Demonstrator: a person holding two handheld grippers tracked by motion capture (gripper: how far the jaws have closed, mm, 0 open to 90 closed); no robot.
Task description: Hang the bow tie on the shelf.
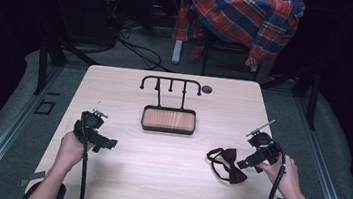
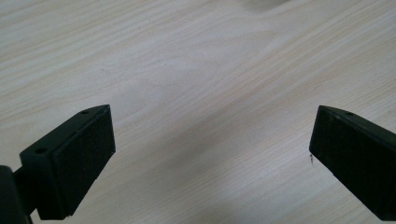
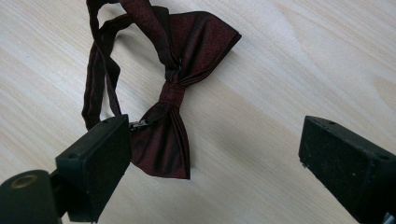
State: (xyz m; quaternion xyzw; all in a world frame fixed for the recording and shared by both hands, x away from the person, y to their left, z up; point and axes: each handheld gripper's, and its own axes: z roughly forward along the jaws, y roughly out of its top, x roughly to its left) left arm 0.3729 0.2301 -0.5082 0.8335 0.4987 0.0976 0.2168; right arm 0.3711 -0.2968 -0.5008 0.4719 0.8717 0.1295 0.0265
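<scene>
A dark red bow tie (image 1: 229, 164) with its neck strap lies flat on the light wooden table (image 1: 165, 179), right of centre. My right gripper (image 1: 246, 164) hovers just right of it, jaws wide open. In the right gripper view the bow tie (image 3: 173, 93) lies ahead, one wing partly behind the left fingertip (image 3: 95, 163); nothing is pinched. My left gripper (image 1: 105, 143) is held at the table's left side, open, and in the left gripper view (image 2: 212, 154) bare wood lies between its jaws. A black hook rack (image 1: 171, 85) rises from a wooden-bottomed tray (image 1: 168, 120) at the middle.
A plaid shirt (image 1: 247, 14) hangs over a chair beyond the table's far edge. A small round grommet (image 1: 207, 89) sits in the tabletop near the rack. Cables (image 1: 274, 191) trail from each gripper toward the near edge.
</scene>
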